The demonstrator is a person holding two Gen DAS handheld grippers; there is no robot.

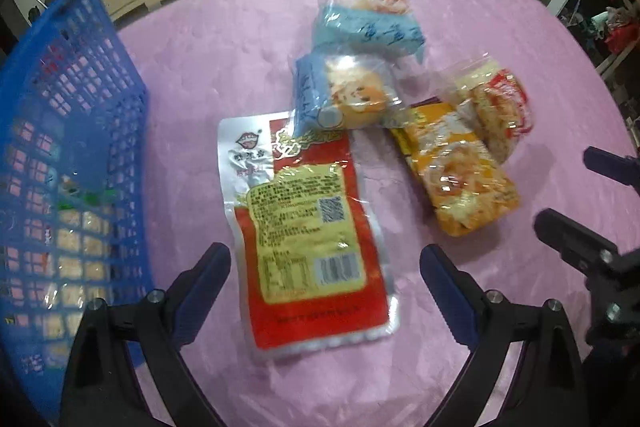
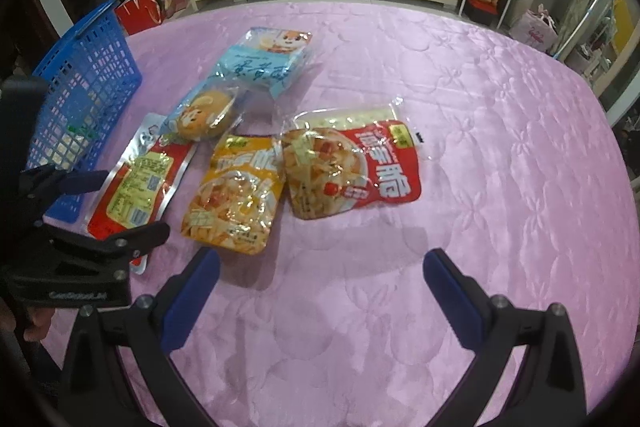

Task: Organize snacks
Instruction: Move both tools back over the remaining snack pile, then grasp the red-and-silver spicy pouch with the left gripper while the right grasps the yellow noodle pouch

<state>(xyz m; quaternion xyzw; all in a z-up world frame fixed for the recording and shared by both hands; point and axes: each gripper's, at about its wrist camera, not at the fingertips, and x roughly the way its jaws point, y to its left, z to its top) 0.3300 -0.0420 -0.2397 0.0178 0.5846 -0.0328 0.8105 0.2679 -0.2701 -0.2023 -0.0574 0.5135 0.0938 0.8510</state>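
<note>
Left gripper [image 1: 325, 269] is held spread over the flat red foil packet [image 1: 308, 231]; next it's probably pinched, then dropped into the blue mesh plastic basket [image 1: 68, 131] at the bed's left edge.

I see five snack packets lying loose beside the blue mesh basket [image 2: 86, 75], which already holds pale packets behind its lattice wall. Nearest the basket lies a flat red-and-silver pouch [image 1: 308, 227], back side up with its yellow label and barcode showing; a clear bun packet with a cartoon face [image 1: 348, 95] overlaps its far end, and a pale blue packet [image 1: 370, 23] lies just beyond that. Farther from the basket sit a yellow chip bag [image 2: 236, 195] and, touching its far side, a red chip bag [image 2: 352, 167], both face up.
</note>
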